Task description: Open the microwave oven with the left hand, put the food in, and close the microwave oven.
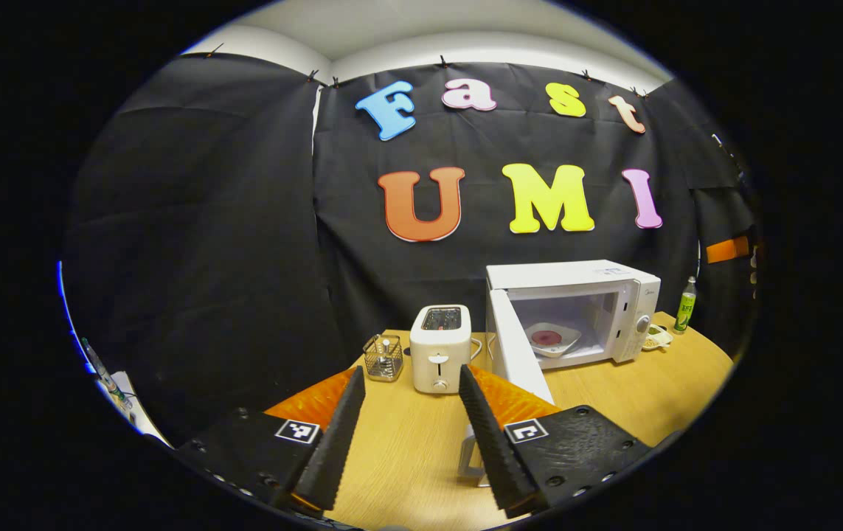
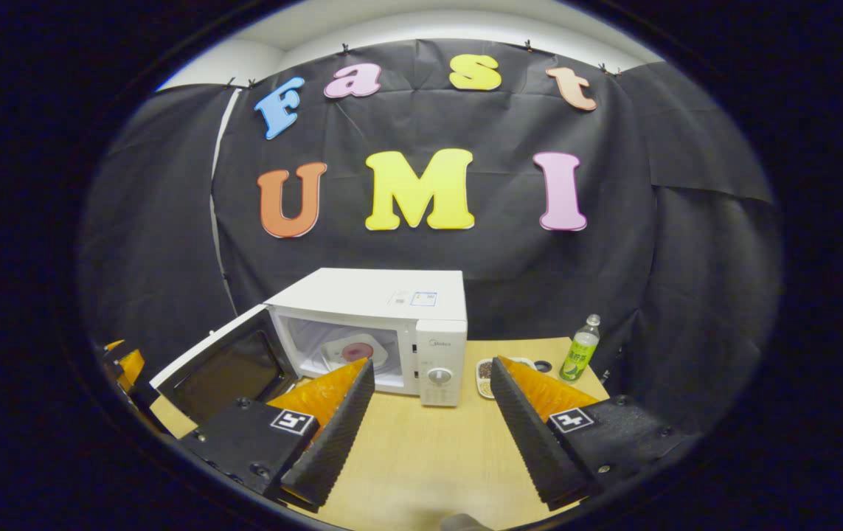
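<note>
A white microwave oven (image 1: 616, 280) (image 2: 391, 299) stands at the back of the wooden table with its door (image 1: 521, 354) (image 2: 226, 365) swung wide open to the left. Inside lies a white plate (image 1: 552, 339) (image 2: 353, 352) with a round reddish piece of food on it. My left gripper (image 1: 410, 383) is open, held well back from the oven over the table, nothing between its fingers. My right gripper (image 2: 432, 372) is open too, in front of the oven's control panel and apart from it, holding nothing.
A white toaster (image 1: 439, 358) and a small wire basket (image 1: 383, 357) stand left of the microwave. A green bottle (image 1: 685, 304) (image 2: 580, 349) and a small white dish (image 2: 486, 372) with bits of food sit to its right. The table (image 2: 428, 450) is light wood.
</note>
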The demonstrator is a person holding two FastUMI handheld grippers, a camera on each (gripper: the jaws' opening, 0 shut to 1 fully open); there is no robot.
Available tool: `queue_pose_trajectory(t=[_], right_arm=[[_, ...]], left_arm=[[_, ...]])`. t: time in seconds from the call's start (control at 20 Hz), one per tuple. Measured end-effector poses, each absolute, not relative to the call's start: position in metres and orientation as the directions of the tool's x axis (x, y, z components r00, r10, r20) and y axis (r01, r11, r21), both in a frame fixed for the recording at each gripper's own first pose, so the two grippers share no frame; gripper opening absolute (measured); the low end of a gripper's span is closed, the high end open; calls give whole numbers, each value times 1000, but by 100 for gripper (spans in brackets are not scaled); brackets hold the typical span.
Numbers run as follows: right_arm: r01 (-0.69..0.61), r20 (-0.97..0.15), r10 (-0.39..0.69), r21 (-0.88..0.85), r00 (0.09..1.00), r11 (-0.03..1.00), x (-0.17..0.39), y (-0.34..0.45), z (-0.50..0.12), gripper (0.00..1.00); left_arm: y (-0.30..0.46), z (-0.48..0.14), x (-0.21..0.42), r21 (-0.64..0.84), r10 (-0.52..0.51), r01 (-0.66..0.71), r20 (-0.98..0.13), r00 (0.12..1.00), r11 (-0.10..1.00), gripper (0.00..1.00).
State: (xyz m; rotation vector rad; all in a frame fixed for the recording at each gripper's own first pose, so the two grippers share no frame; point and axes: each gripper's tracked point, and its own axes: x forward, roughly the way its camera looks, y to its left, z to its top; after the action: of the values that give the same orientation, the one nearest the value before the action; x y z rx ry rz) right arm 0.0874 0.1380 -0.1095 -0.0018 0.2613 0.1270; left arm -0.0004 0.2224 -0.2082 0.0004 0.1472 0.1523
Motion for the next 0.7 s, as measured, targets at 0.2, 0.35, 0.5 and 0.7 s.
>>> queue_pose_trajectory(t=[0.2,0.35,0.5,0.7], right_arm=[[-72,-285,84,52,955,996,64,113,-106,92],[-40,-303,61,75,951,996,50,99,-106,100],[-13,-313,45,103,949,995,45,87,-107,92],[8,-324,32,120,946,993,42,77,-105,100]], left_arm=[[242,-241,11,24,183,-181,-167,969,983,2],[229,-265,16,14,131,-131,-206,970,991,0],[220,-282,19,4,91,-92,-236,968,996,0],[197,-283,20,10,49,-48,-230,972,999,0]])
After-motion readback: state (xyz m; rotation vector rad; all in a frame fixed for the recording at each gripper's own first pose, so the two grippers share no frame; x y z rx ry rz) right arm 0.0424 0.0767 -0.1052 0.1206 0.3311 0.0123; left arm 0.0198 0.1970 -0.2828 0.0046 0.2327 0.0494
